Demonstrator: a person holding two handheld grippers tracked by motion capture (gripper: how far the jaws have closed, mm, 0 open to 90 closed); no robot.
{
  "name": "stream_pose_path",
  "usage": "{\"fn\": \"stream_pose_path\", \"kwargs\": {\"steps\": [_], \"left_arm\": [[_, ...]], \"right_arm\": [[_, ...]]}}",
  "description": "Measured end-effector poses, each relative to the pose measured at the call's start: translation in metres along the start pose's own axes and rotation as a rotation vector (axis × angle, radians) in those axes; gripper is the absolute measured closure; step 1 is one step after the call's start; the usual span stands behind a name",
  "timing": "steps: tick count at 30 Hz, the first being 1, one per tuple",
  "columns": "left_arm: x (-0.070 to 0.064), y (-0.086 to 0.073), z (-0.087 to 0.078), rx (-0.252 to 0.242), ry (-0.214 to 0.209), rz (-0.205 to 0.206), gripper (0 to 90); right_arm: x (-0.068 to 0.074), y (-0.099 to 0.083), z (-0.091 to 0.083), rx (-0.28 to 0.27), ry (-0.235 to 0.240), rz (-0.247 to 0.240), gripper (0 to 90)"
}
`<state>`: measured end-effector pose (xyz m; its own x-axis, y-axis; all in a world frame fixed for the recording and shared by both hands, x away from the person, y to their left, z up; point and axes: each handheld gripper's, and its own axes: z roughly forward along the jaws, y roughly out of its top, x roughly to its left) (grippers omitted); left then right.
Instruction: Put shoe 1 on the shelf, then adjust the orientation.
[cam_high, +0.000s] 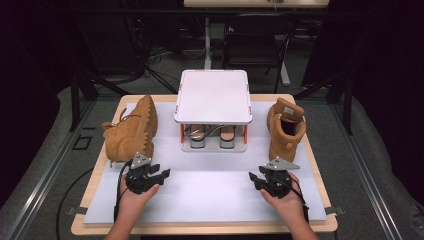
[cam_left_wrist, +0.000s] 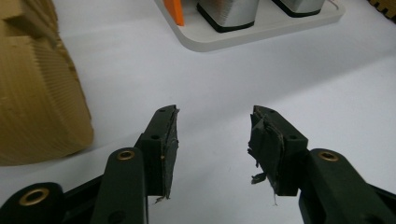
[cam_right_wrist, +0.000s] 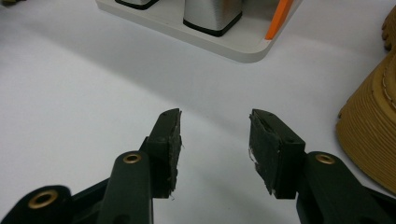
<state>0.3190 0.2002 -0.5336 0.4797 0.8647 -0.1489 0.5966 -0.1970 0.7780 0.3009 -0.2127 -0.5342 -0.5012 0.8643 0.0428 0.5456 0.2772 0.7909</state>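
Two tan work boots flank a white two-level shoe rack. The left boot lies on its side, its ribbed sole close to my left gripper. The right boot stands upright, and its toe is just right of my right gripper. Both grippers rest low over the white mat, open, with nothing between the jaws. A pair of sandals with silver heels stands on the rack's lower shelf.
The rack's white base has orange corner posts. The mat covers a wooden table. A black chair and cables lie beyond the table's far edge. Torn padding hangs from the left gripper's jaws.
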Motion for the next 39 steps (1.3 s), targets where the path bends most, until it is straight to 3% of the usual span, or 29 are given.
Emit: {"fn": "stream_pose_path", "kwargs": {"steps": [5,14,29,33,39], "left_arm": [[0.005,-0.001,-0.003,0.001,-0.014,-0.022,51.6],[0.014,-0.002,-0.011,-0.007,0.018,-0.044,52.2],[0.023,0.001,-0.021,-0.010,0.042,-0.060,50.3],[0.025,0.003,-0.025,-0.010,0.043,-0.066,48.6],[0.035,0.007,-0.033,-0.021,0.051,-0.101,46.8]], "right_arm": [[0.001,-0.001,0.000,0.003,0.008,-0.001,51.9],[-0.002,-0.001,0.000,-0.001,-0.003,0.008,47.6],[0.002,0.003,0.002,0.016,0.070,0.017,34.3],[0.001,0.003,0.001,0.029,0.088,0.008,35.3],[-0.005,0.003,0.000,0.040,0.067,0.058,43.5]]}}
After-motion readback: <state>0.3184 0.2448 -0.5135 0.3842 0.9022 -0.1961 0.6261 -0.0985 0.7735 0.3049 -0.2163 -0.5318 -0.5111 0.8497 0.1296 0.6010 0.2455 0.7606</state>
